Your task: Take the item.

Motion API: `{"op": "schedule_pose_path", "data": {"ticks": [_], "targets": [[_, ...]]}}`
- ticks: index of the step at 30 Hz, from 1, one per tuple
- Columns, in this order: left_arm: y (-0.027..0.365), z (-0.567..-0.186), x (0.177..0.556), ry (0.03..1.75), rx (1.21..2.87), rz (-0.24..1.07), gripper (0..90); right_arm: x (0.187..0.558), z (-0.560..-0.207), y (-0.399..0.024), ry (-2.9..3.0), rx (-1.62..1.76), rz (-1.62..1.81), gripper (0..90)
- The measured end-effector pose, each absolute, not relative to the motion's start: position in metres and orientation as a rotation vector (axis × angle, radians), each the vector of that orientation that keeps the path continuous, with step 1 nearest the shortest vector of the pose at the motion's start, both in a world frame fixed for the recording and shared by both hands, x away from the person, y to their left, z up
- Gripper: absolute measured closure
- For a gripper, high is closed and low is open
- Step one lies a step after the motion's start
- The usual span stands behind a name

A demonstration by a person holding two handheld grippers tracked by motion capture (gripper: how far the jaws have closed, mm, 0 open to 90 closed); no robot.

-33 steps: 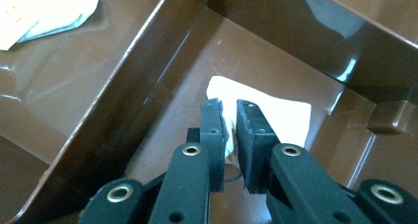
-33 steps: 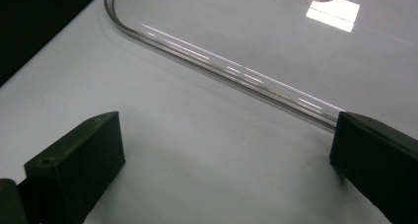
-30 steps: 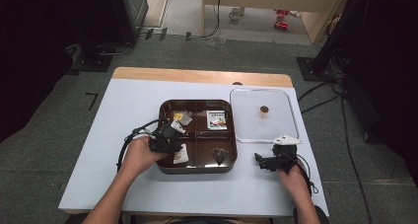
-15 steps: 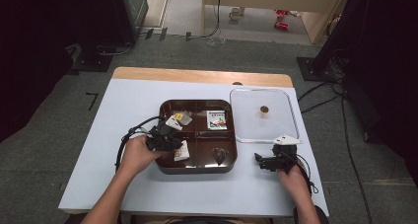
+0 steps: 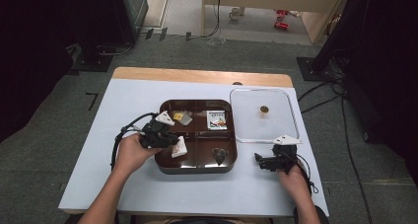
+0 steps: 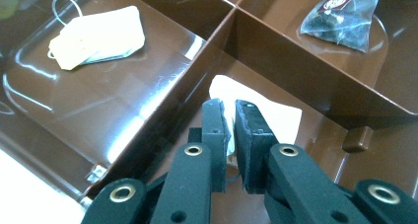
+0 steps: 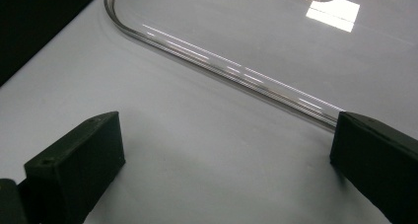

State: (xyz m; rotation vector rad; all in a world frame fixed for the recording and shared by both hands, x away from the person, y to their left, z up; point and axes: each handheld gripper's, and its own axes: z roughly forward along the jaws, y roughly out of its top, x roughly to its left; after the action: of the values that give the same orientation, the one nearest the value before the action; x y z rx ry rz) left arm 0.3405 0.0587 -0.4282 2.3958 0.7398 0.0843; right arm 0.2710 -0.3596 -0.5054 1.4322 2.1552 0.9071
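A brown four-compartment tray [image 5: 197, 170] sits mid-table. My left gripper [image 5: 172, 141] reaches into its near-left compartment and is shut on a white paper packet [image 5: 180, 148]. In the left gripper view the jaws [image 6: 230, 123] pinch the edge of that white packet [image 6: 276, 118] just above the compartment floor. A pale tea bag on a string [image 6: 98, 36] lies in the adjoining compartment, and a dark pyramid tea bag [image 6: 342, 19] lies beyond the divider. My right gripper [image 5: 259, 160] rests open on the table right of the tray, jaws [image 7: 226, 155] wide apart with nothing between them.
A clear lid [image 5: 276, 128] with a small knob [image 5: 264, 109] lies flat right of the tray; its curved rim [image 7: 222, 66] runs just beyond my right jaws. A printed sachet [image 5: 216, 119] sits in the far-right compartment. Bare white table lies left of and before the tray.
My left gripper and the white packet have shifted slightly away from the near edge of the tray. The right gripper has stayed in place.
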Motion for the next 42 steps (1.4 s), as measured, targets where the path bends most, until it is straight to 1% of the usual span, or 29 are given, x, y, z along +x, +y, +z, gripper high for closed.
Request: {"op": "schedule_pose_path", "data": {"ticks": [18, 42], "targets": [[0.097, -0.410, 0.344, 0.792, 2.204, 0.108, 84.5, 0.271, -0.505, -0.360, 2.155, 1.432, 0.907, 0.0], [0.151, -0.398, 0.346, 0.899, 2.068, 0.170, 84.4, 0.271, -0.505, -0.360, 2.155, 1.433, 0.907, 0.0]]}}
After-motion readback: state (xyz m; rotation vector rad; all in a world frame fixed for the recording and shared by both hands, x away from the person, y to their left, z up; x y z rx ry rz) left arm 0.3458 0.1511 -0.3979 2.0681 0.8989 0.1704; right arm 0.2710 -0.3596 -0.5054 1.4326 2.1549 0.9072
